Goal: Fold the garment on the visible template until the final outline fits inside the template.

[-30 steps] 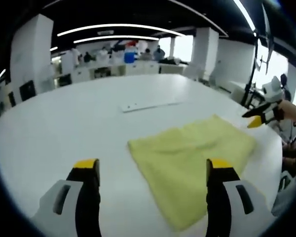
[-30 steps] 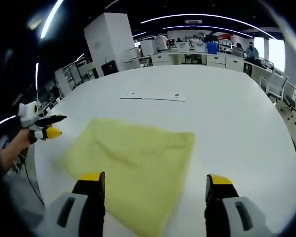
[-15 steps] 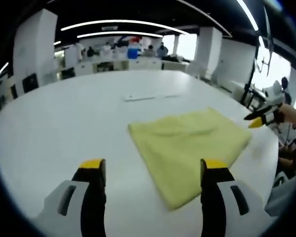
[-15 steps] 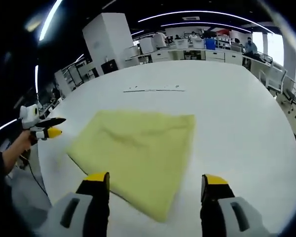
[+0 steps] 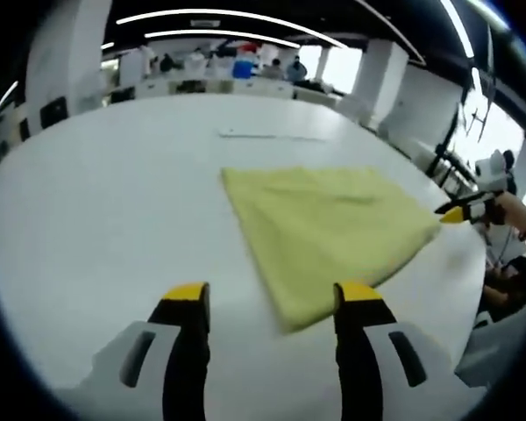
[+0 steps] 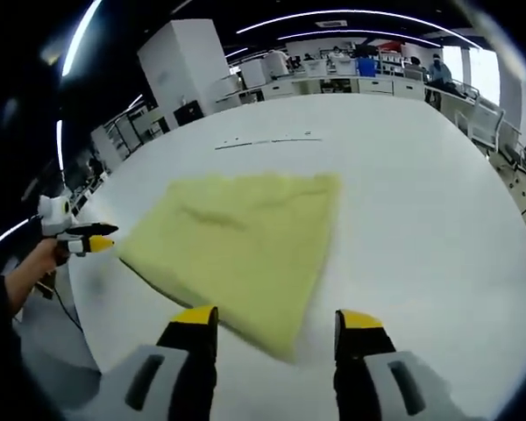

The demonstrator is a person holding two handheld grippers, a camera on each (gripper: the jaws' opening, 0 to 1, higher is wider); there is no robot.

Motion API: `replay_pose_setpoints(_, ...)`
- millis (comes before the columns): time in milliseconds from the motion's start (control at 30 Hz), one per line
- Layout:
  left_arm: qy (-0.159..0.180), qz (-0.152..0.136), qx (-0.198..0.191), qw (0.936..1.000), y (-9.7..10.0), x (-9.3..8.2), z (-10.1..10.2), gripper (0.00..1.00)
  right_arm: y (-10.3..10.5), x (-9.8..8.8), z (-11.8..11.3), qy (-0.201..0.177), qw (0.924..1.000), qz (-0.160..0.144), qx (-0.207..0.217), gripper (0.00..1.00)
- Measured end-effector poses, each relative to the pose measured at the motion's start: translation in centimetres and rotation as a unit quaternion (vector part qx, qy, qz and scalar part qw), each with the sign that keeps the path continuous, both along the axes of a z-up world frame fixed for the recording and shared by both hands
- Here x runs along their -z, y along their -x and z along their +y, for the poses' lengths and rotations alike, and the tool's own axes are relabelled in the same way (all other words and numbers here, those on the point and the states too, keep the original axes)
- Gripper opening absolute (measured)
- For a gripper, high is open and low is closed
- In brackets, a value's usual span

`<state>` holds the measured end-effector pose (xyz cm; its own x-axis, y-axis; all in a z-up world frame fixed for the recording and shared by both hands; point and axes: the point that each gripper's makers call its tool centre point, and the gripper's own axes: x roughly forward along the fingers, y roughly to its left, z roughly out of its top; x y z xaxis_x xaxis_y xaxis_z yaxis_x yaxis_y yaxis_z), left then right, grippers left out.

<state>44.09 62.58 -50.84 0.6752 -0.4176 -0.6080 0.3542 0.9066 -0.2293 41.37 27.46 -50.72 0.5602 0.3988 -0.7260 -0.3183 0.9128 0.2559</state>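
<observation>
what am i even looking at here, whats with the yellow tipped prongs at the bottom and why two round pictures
There is no robot: a person holds a two-jaw gripper in each hand, and a fisheye camera rides on each one, which is why both pictures are round. The prongs rising from the bottom of each picture are that gripper's own jaws.

In the left gripper view you look along the left gripper; its jaws stand apart and hold nothing. The right gripper view looks along the right gripper, also open and empty. Each gripper also appears small at the edge of the other's picture, held in a hand.

On the big white table lies a yellow cloth, flat, with one corner pointing toward the jaws. Farther back lies a thin pale strip. Behind is an office hall.
</observation>
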Motion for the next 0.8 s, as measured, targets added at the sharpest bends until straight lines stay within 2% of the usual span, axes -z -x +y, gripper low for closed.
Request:
replay_pose_setpoints(167,0.008,0.009,-0.003,0.9999,0.2,0.5,-0.4,0.42,0.2,0.8,-0.5,0.001,0.9999,0.006,0.009,0.36)
replay_pose_setpoints(333,0.036,0.036,-0.014,0.9986,0.7,1.4,-0.7,0.30,0.5,1.1,-0.2,-0.023,0.9994,0.017,0.020,0.30)
replay_pose_setpoints(400,0.035,0.036,-0.013,0.9987,0.7,1.6,-0.7,0.25,0.5,1.1,0.0,-0.029,0.9992,0.019,0.021,0.26)
replay_pose_setpoints(667,0.052,0.048,-0.019,0.9973,1.0,1.9,-1.1,0.19,0.4,0.4,0.4,-0.041,0.9988,0.016,0.022,0.18)
replay_pose_setpoints(800,0.061,0.053,-0.021,0.9965,1.0,2.0,-1.4,0.16,0.4,0.7,0.0,-0.040,0.9986,0.022,0.028,0.13)
